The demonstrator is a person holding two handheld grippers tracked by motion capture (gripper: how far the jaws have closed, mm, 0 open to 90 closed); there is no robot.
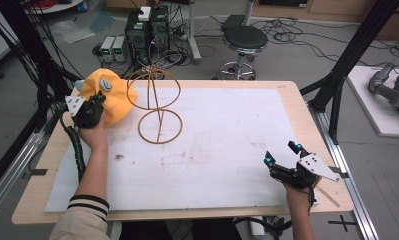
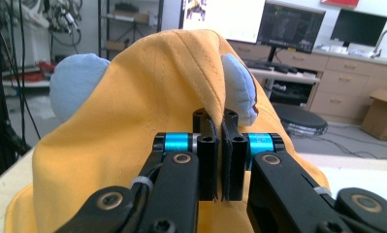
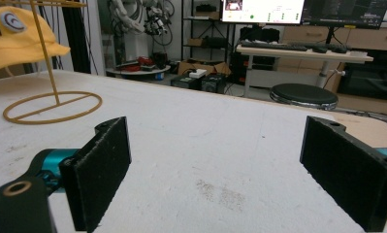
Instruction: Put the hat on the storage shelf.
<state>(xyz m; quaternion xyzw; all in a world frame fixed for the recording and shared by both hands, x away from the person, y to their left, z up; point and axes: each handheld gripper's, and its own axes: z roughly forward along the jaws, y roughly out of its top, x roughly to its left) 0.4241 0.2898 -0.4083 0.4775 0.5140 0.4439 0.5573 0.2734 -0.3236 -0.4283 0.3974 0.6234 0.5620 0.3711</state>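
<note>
A yellow hat (image 1: 109,92) with pale blue ears is lifted at the table's far left, next to a tan wire hat stand (image 1: 157,102). My left gripper (image 1: 98,102) is shut on the hat. In the left gripper view a fold of yellow hat (image 2: 147,97) fabric is pinched between the two pads (image 2: 208,160), and a blue ear (image 2: 239,82) pokes up behind. My right gripper (image 1: 282,154) rests near the table's front right with its jaws wide apart and nothing between them. The right gripper view has the hat (image 3: 16,36) and the stand's base ring (image 3: 53,108) at the far left.
A white mat (image 1: 212,145) covers the wooden table (image 1: 297,115). Beyond the far edge stand a black stool (image 1: 244,40) and computer boxes (image 1: 147,32) among cables. Black frame posts (image 1: 342,75) rise at both sides.
</note>
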